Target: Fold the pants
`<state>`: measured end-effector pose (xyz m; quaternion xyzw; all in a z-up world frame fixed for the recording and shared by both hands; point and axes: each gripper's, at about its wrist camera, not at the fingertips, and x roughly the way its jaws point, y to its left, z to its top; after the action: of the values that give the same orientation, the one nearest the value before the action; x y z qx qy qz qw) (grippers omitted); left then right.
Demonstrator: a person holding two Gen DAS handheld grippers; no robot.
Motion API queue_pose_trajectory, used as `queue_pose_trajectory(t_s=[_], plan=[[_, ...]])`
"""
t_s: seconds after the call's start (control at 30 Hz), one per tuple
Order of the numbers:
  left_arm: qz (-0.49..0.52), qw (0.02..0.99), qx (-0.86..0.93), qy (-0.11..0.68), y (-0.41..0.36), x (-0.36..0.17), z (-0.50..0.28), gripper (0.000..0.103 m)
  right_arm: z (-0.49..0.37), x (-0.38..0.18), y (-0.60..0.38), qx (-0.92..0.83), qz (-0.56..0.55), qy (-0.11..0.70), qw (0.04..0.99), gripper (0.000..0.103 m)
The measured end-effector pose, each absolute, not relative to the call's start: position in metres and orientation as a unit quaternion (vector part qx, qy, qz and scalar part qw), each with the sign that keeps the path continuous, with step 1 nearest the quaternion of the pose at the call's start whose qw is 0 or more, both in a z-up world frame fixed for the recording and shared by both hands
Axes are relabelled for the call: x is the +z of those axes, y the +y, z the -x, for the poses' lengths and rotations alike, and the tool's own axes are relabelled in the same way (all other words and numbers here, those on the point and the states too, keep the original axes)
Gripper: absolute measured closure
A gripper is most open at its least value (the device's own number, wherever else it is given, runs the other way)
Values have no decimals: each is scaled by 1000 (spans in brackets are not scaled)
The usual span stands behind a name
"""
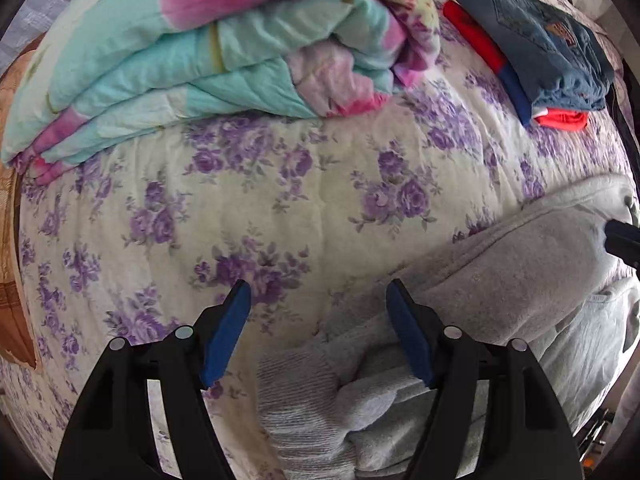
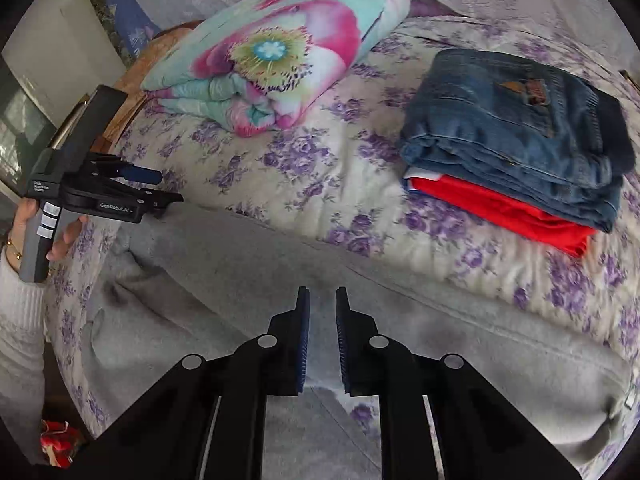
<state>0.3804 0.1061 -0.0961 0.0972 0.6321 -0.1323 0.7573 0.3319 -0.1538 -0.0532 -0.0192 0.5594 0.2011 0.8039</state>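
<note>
Grey sweatpants (image 2: 360, 292) lie across the flowered bedspread (image 2: 328, 168), legs running left to right. In the left wrist view the pants (image 1: 520, 264) reach the ribbed cuffs (image 1: 304, 400) at the bottom. My left gripper (image 1: 318, 292) is open, its jaws wide apart just above the cuffs, holding nothing; it also shows at the left of the right wrist view (image 2: 160, 188). My right gripper (image 2: 322, 292) hovers over the middle of the pants with its jaws a narrow gap apart and nothing between them.
A folded turquoise and pink quilt (image 2: 276, 60) lies at the back left, also seen in the left wrist view (image 1: 208, 60). A stack of folded jeans (image 2: 516, 132) on red clothing (image 2: 504, 208) sits at the back right. The bed's wooden edge (image 1: 12, 264) is at the left.
</note>
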Motion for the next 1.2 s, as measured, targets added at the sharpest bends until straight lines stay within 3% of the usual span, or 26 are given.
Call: queue_pose_trajectory(t_s=[0.07, 0.17, 0.3, 0.73, 0.8, 0.83, 0.87, 0.9, 1.0, 1.2], plan=[[-95, 755, -154, 630, 103, -101, -368, 41, -340, -68, -133, 225, 55, 582, 779, 75], [-95, 763, -177, 614, 100, -102, -343, 60, -338, -73, -121, 235, 107, 581, 772, 71], [-127, 786, -179, 578, 88, -93, -317, 85, -352, -48, -118, 255, 114, 533, 799, 44], [-190, 832, -199, 482, 81, -67, -252, 88, -359, -87, -80, 348, 232, 574, 704, 43], [-193, 833, -197, 479, 77, -69, -251, 88, -358, -97, -76, 353, 234, 593, 685, 48], [-193, 835, -195, 477, 79, -69, -249, 88, -356, -99, -76, 358, 231, 597, 680, 58], [-191, 836, -193, 476, 80, -68, -248, 88, -352, -99, -75, 377, 217, 601, 670, 84], [-188, 838, -189, 477, 80, -68, -250, 88, -345, -96, -74, 382, 222, 594, 672, 90], [-177, 843, -178, 476, 83, -66, -259, 88, -335, -90, -77, 368, 236, 568, 697, 97], [-162, 880, -105, 434, 88, -43, -304, 88, -369, -29, -108, 299, 171, 460, 819, 98]])
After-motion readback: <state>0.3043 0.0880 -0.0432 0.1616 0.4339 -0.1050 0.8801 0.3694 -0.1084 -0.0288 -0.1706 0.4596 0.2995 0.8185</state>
